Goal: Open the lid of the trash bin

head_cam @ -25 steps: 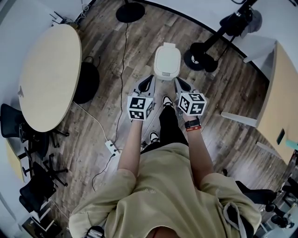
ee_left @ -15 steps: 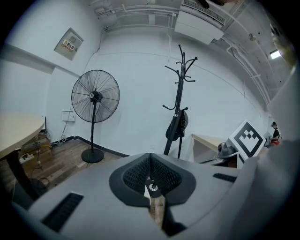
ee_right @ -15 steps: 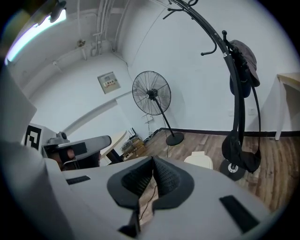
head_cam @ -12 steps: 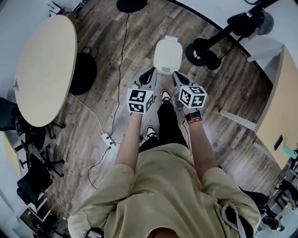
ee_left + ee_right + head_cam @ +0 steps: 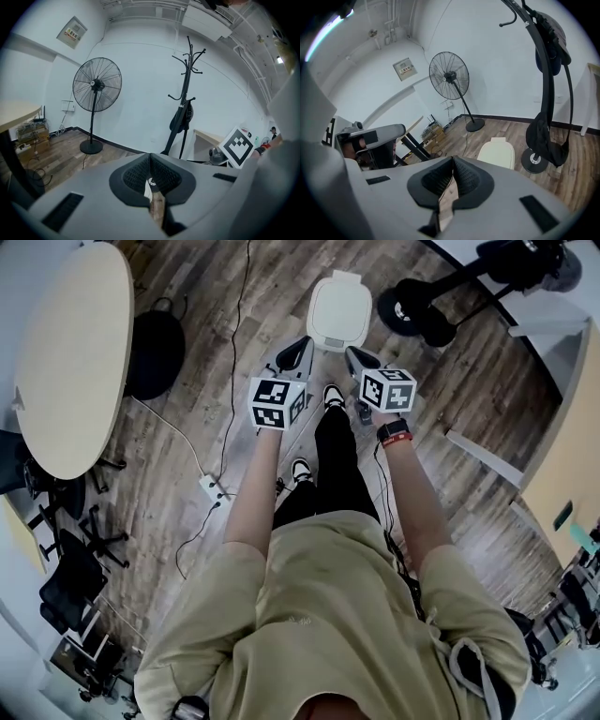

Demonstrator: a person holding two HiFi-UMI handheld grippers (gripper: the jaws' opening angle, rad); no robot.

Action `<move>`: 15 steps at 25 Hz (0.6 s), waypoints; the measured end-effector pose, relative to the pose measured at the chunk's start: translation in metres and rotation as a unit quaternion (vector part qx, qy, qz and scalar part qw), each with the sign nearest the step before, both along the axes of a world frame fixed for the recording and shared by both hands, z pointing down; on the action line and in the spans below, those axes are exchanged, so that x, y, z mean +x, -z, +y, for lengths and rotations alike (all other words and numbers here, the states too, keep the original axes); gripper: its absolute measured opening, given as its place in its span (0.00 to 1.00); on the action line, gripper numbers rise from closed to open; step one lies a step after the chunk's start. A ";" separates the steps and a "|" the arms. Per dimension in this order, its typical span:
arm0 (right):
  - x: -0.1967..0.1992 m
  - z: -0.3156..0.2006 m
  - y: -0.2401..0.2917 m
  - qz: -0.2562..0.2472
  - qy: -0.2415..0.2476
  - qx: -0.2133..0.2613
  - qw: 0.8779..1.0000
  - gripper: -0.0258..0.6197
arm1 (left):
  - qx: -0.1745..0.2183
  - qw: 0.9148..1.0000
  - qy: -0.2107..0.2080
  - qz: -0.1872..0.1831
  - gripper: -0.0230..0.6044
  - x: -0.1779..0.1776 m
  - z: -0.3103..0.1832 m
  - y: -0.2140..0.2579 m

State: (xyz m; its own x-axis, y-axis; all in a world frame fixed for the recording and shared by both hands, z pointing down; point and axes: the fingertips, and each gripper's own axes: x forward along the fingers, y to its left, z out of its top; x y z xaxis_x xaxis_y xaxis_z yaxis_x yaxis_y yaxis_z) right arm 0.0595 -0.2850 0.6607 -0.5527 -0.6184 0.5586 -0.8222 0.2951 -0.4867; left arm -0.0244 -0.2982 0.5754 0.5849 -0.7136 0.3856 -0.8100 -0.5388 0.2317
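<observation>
The white trash bin (image 5: 339, 313) stands on the wood floor with its lid down; it also shows in the right gripper view (image 5: 498, 153), ahead of the jaws. My left gripper (image 5: 296, 354) hovers near the bin's front left corner, my right gripper (image 5: 360, 360) near its front right corner. Neither touches it. Both are shut with nothing between the pads, as the left gripper (image 5: 150, 157) and right gripper (image 5: 452, 161) views show. The left gripper view does not show the bin.
A round table (image 5: 70, 352) stands to the left, with a cable and power strip (image 5: 208, 487) on the floor beside it. The coat rack base (image 5: 412, 315) sits right of the bin. A standing fan (image 5: 97, 86) is farther back. A desk (image 5: 574, 456) lines the right edge.
The bin and both grippers have slid upward in the head view as the person leaned or stepped forward. Both grippers stay shut and just short of the bin.
</observation>
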 end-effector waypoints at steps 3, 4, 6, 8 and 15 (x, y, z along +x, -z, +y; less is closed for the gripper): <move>0.002 -0.008 -0.024 0.003 0.006 -0.012 1.000 0.04 | -0.007 1.000 -0.006 -0.001 0.07 0.005 -0.006 -0.022; 0.002 -0.010 -0.032 0.005 0.007 -0.015 1.000 0.04 | -0.008 1.000 -0.009 -0.002 0.07 0.006 -0.007 -0.028; 0.002 -0.014 -0.048 0.009 0.010 -0.024 1.000 0.04 | -0.009 1.000 -0.016 -0.004 0.07 0.009 -0.010 -0.040; 0.001 -0.017 -0.065 0.013 0.015 -0.033 0.999 0.04 | -0.009 1.000 -0.022 -0.005 0.07 0.010 -0.014 -0.051; -0.004 -0.030 -0.125 0.036 0.033 -0.056 0.997 0.04 | -0.017 0.999 -0.034 -0.006 0.07 0.011 -0.029 -0.099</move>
